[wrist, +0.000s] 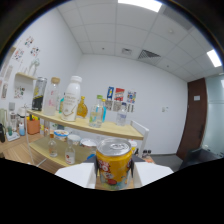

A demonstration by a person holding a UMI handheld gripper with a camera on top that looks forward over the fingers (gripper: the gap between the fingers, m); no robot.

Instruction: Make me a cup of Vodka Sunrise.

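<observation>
Orange can clamped in the gripper [114,177] — held up high

Gripper view: fingers pressed against both sides of the yellow-orange can [114,164], can upright, raised level with the wooden shelf [100,129] — white bottle [71,98] and glassware beyond.

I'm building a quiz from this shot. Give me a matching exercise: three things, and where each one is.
Things:
1. yellow can
2. white bottle
3. brown door

Places:
A. on the wooden shelf's top board
B. beyond the shelf, in the far wall
C. held between the fingers of the gripper

Pairs: 1-C, 2-A, 3-B
</observation>
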